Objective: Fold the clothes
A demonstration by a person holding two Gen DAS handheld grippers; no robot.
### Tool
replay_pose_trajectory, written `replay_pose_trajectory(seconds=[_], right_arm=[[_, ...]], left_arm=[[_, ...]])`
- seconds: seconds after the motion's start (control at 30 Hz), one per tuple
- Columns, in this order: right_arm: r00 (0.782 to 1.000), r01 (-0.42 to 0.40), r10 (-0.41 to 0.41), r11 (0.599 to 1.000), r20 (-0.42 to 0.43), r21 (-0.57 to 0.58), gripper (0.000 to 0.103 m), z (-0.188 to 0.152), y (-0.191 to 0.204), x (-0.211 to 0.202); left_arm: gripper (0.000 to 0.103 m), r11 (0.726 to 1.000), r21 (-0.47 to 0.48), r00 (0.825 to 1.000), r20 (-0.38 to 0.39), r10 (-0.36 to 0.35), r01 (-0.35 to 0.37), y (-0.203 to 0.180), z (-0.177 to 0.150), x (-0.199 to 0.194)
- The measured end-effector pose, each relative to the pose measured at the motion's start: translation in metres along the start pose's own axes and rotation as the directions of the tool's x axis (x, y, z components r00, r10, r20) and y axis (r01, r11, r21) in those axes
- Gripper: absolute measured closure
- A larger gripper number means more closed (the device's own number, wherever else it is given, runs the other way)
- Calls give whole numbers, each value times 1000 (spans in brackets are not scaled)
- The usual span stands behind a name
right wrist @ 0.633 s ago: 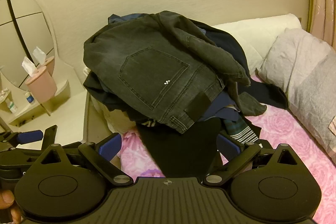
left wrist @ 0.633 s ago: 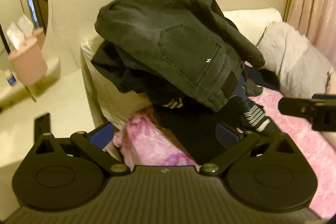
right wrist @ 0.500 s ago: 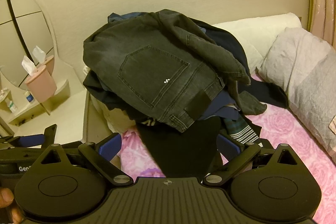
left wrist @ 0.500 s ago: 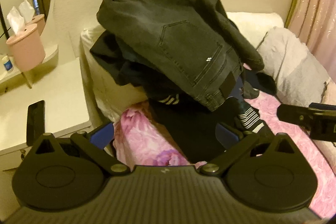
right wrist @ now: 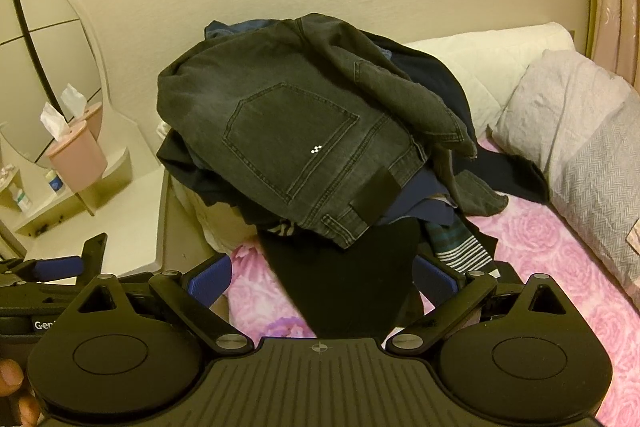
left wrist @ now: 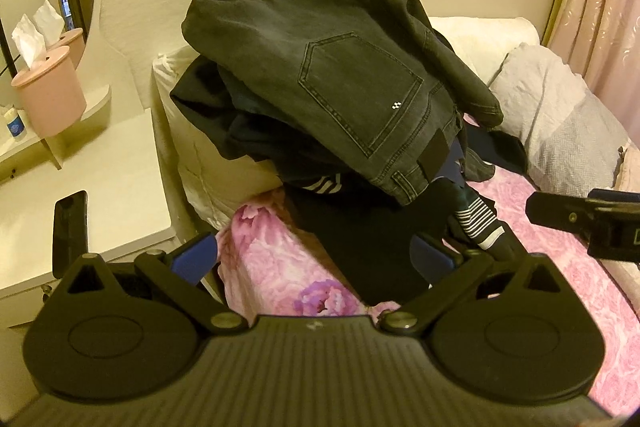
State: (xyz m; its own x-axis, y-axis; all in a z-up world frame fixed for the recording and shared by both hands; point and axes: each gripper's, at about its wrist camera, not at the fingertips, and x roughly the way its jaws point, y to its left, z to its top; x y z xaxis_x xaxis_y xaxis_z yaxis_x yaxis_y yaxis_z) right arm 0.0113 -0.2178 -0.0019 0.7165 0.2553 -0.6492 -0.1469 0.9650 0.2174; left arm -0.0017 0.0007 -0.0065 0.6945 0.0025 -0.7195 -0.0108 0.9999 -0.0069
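A heap of dark clothes lies on the bed's head end. Dark grey jeans [left wrist: 352,95] [right wrist: 296,143] lie on top, back pocket up. Under them lie navy garments [left wrist: 248,131], a black garment [left wrist: 372,247] [right wrist: 344,279] hanging toward me, and a striped sock [left wrist: 476,219] [right wrist: 460,251]. My left gripper [left wrist: 314,259] is open and empty, just short of the black garment. My right gripper [right wrist: 324,279] is open and empty, with the black garment's lower end between its fingers. The right gripper also shows at the right edge of the left wrist view [left wrist: 580,223].
The bed has a pink flowered sheet [left wrist: 272,267] [right wrist: 560,247]. A grey pillow [left wrist: 560,115] [right wrist: 592,155] and a white pillow [right wrist: 492,63] lie at right. A white bedside table [left wrist: 92,183] at left holds a black phone [left wrist: 70,231], a pink tissue holder [left wrist: 48,95] and an oval mirror [right wrist: 44,67].
The left gripper has pulled back and swung left, so more of the bedside table and the phone show. The right gripper has hardly moved. Both stay open.
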Motion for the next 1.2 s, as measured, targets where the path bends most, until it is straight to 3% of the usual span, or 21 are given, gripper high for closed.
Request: replay_pose_trajectory(seconds=[0.87,1.2], right_arm=[[1000,-21,21,1000,-14,-10,4,-2,-12,-3],[998,-54,56,993,11,-103,4,-2,-4,0]], left_arm=[[2,997,68,999,-2,38,-38,-12,-8,-11],[2,975,205,996,55,77,-87,8,-5,-20]])
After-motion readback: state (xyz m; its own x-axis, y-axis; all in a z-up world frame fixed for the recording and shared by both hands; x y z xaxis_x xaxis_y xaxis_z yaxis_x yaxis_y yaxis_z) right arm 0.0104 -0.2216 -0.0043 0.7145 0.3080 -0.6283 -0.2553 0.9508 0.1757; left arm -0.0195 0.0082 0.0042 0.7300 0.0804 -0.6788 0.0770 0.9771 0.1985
